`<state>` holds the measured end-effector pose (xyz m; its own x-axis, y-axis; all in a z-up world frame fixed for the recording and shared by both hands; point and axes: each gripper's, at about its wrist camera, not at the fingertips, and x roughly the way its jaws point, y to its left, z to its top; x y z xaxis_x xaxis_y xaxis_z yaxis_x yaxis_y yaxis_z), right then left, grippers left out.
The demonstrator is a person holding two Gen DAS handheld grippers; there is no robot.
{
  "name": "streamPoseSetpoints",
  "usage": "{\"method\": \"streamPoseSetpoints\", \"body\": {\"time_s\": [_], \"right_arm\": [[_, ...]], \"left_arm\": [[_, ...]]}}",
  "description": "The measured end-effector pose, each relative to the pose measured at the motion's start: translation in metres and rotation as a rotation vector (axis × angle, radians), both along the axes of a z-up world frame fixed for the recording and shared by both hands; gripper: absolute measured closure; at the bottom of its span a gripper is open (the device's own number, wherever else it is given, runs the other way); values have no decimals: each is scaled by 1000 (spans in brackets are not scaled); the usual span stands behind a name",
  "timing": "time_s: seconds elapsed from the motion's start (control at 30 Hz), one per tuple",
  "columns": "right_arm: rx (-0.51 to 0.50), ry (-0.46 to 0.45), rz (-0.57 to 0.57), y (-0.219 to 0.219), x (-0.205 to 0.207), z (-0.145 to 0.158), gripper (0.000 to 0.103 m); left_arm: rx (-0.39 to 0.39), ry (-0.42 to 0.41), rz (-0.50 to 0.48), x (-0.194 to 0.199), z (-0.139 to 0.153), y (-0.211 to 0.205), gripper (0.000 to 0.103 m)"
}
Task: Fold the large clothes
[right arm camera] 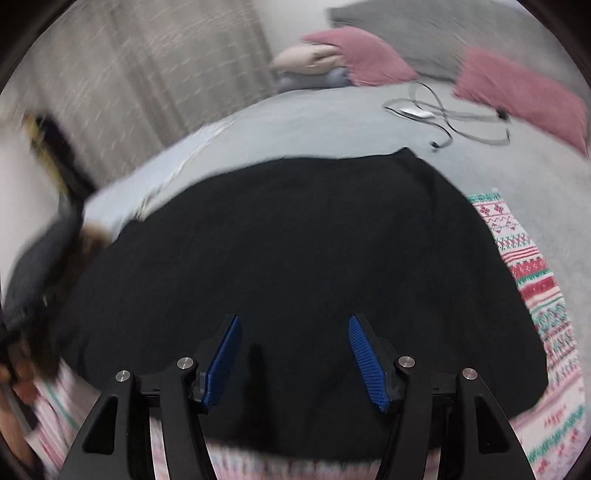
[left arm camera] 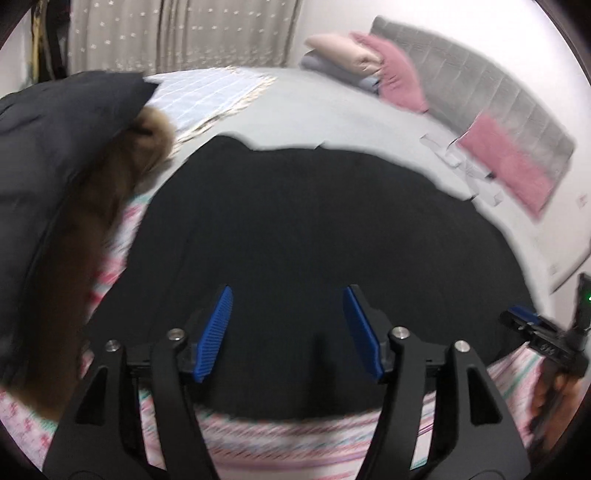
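Note:
A large black garment [left arm camera: 314, 229] lies spread flat on a pink patterned blanket [left arm camera: 280, 439] on the bed; it also shows in the right wrist view [right arm camera: 295, 251]. My left gripper [left arm camera: 287, 295] hovers over its near part, open and empty. My right gripper [right arm camera: 293, 323] is also open and empty above the garment's near edge. The right gripper shows at the right edge of the left wrist view [left arm camera: 532, 325]. A dark coat with a brown fur trim [left arm camera: 66, 192] lies at the garment's left.
Pink pillows [left arm camera: 399, 77] and folded clothes [left arm camera: 343, 55] lie by the grey headboard [left arm camera: 491, 107]. A light blue checked cloth [left arm camera: 207, 96] lies at the far left. A cable and small white device [right arm camera: 436, 114] lie on the grey sheet [right arm camera: 332, 122]. Curtains [left arm camera: 177, 33] hang behind.

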<state>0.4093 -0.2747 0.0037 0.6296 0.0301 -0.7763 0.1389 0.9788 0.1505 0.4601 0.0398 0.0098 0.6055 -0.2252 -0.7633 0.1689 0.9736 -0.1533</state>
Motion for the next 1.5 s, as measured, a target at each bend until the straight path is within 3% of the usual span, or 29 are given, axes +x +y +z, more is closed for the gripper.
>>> {"method": "streamPoseSetpoints", "body": {"time_s": [0.1, 0.2, 0.27, 0.37, 0.43, 0.53, 0.6, 0.67, 0.73, 0.8, 0.87, 0.9, 0.97, 1.07, 1.13, 1.17, 1.27, 1.37, 1.5], "right_arm": [[9, 86, -73, -15, -1, -27, 42], [-43, 22, -159, -12, -25, -6, 42], [-48, -29, -129, -3, -37, 11, 42], [-1, -23, -156, -2, -43, 17, 42], [77, -46, -181, -9, -55, 13, 42], [19, -29, -163, -23, -51, -7, 43], [24, -29, -219, -52, -52, -21, 48], [124, -91, -240, -84, -68, -22, 58], [163, -115, -268, -104, -80, -19, 64], [119, -124, -325, -114, -86, -14, 67], [-13, -84, -466, -130, -88, -17, 60], [14, -79, -496, -140, -92, -22, 53], [139, -80, -514, -147, -103, -21, 53], [126, -108, -496, -127, -119, 10, 53], [180, -105, -466, -112, -128, 23, 47], [247, -84, -439, -103, -130, 22, 38], [443, 15, -422, -88, -130, -1, 34], [575, 83, -400, -79, -118, -26, 34], [587, 48, -402, -69, -107, -30, 34]], "left_arm": [[140, 52, 71, -7, -22, 18, 40], [216, -14, 102, -25, -7, 23, 39], [204, -1, 97, -24, -1, 24, 39], [158, 0, 95, -26, -5, 25, 39], [193, 14, 74, -26, -15, 18, 39], [260, -5, 67, -21, -35, 18, 38], [241, -5, 71, -17, -40, 25, 32], [221, 3, 87, -16, -41, 32, 30], [218, 0, 102, -17, -40, 32, 30], [227, -1, 111, -17, -40, 31, 30], [211, -6, 123, -22, -41, 34, 30], [217, -7, 123, -26, -40, 33, 30], [259, -28, 112, -32, -31, 24, 31], [286, -81, 63, -43, -13, 2, 31], [292, -108, 19, -53, -3, -16, 31], [293, -119, -28, -61, 0, -31, 31], [298, -120, -111, -73, -4, -61, 31], [305, -90, -174, -74, -17, -89, 31], [303, -74, -211, -62, -25, -122, 31]]}}
